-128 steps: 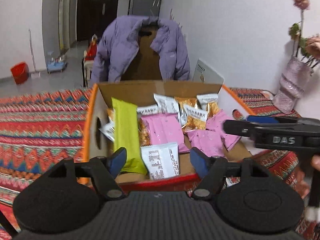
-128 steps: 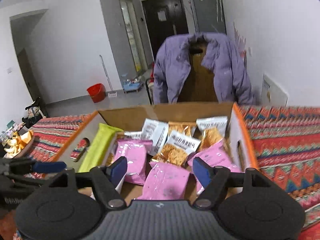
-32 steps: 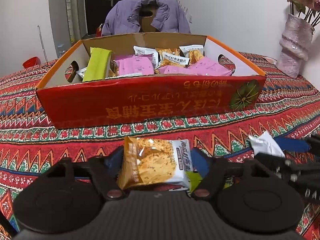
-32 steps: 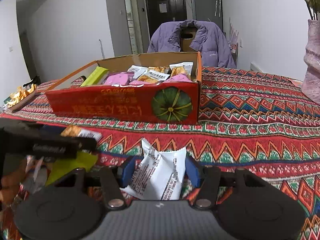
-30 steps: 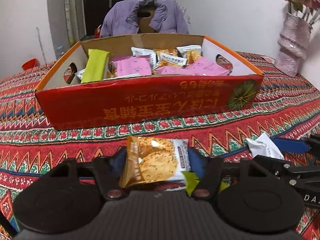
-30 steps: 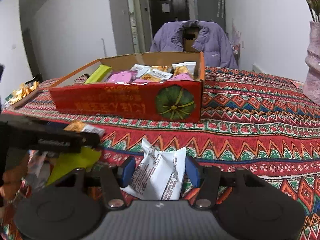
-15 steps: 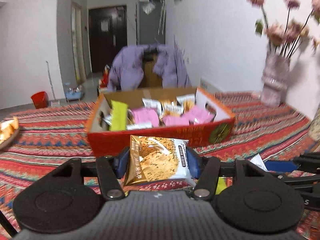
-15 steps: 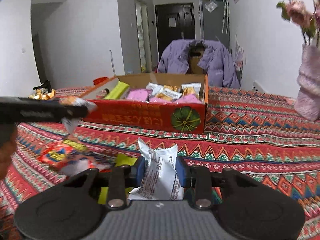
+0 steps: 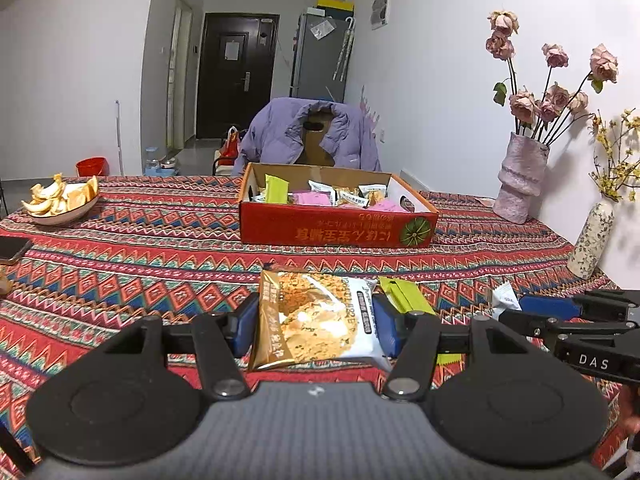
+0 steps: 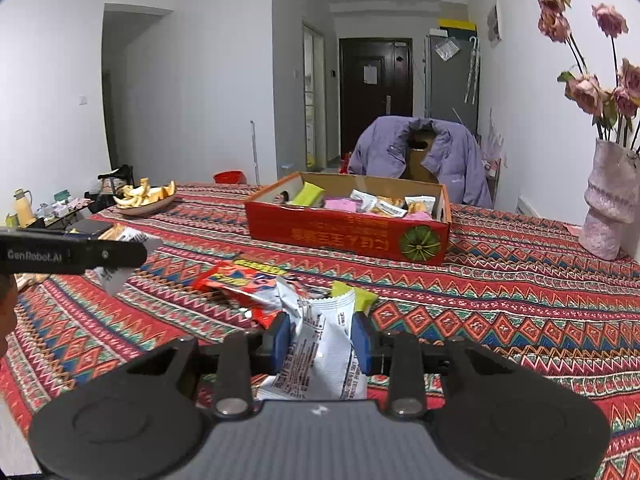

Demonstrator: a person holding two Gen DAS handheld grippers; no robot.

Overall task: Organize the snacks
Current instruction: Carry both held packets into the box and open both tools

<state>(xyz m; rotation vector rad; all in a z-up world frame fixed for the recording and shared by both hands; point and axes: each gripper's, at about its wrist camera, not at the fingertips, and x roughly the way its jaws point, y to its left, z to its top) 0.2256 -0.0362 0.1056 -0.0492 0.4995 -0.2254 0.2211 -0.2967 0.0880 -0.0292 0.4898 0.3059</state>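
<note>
My left gripper (image 9: pixel 316 326) is shut on a gold-and-white snack packet (image 9: pixel 312 320), held above the patterned tablecloth. My right gripper (image 10: pixel 320 334) is shut on a crumpled white snack packet (image 10: pixel 320 356), also lifted off the cloth. A red cardboard box (image 9: pixel 320 234) holding several pink, green and white packets stands at the table's middle, well beyond both grippers; the right wrist view also shows the box (image 10: pixel 340 236). A red packet (image 10: pixel 236 280) and a green packet (image 10: pixel 358 296) lie loose on the cloth in front of the right gripper.
A bowl of orange peels (image 9: pixel 60 204) and a phone (image 9: pixel 12 248) sit at the left. A pink vase with dried roses (image 9: pixel 520 184) and a small speckled bottle vase (image 9: pixel 592 236) stand at the right. A chair draped with a purple jacket (image 9: pixel 304 132) is behind the table.
Both grippers have risen and drawn back from the box, carrying their packets. The right jaws have closed tight on the white packet. The left still grips the gold packet.
</note>
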